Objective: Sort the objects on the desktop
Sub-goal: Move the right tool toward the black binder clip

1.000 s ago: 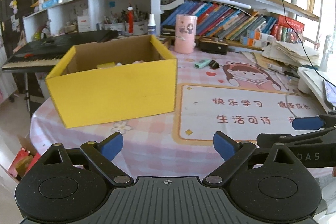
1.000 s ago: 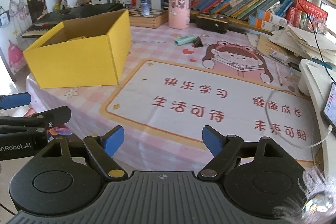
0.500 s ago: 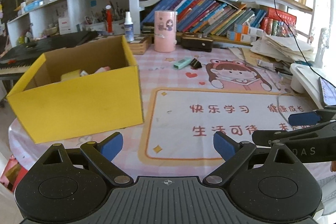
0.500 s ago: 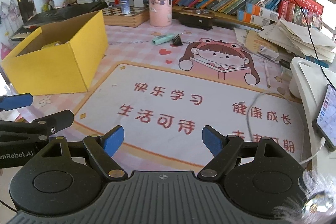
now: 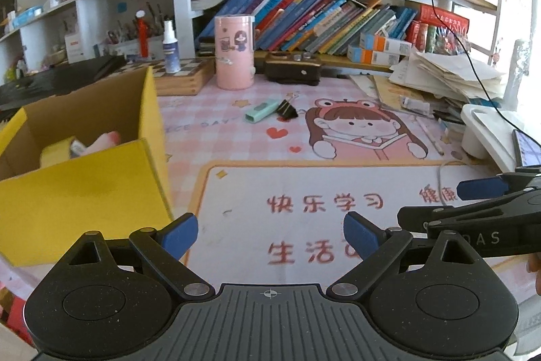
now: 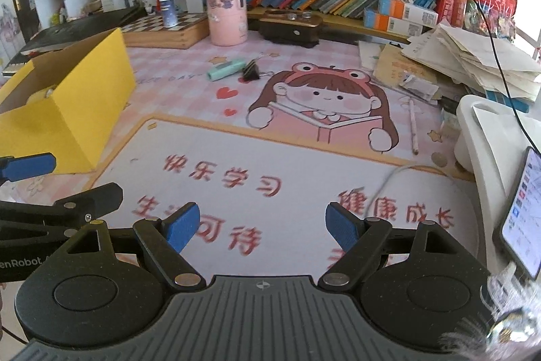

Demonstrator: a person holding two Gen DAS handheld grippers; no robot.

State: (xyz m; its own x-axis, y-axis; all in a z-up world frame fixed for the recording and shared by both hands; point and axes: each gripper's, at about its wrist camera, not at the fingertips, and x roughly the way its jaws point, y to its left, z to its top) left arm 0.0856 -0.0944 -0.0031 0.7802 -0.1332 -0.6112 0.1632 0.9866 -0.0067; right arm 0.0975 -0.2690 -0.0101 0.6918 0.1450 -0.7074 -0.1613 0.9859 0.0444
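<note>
Your yellow box (image 5: 84, 185) stands at the left edge of the desk (image 5: 209, 110), with small things inside. Your left gripper (image 5: 270, 234) is wide open and holds nothing above the mat. Near the back edge, the mint green eraser (image 6: 226, 69) lies touching the black binder clip (image 6: 251, 73). Your right gripper (image 6: 263, 224) is also open and empty.

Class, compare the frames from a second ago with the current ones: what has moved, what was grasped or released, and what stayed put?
Both grippers swept sideways, away from the yellow box toward the mat's middle. The left gripper and right gripper took hold of nothing and stayed open. The mint marker and binder clip stayed where they were.
</note>
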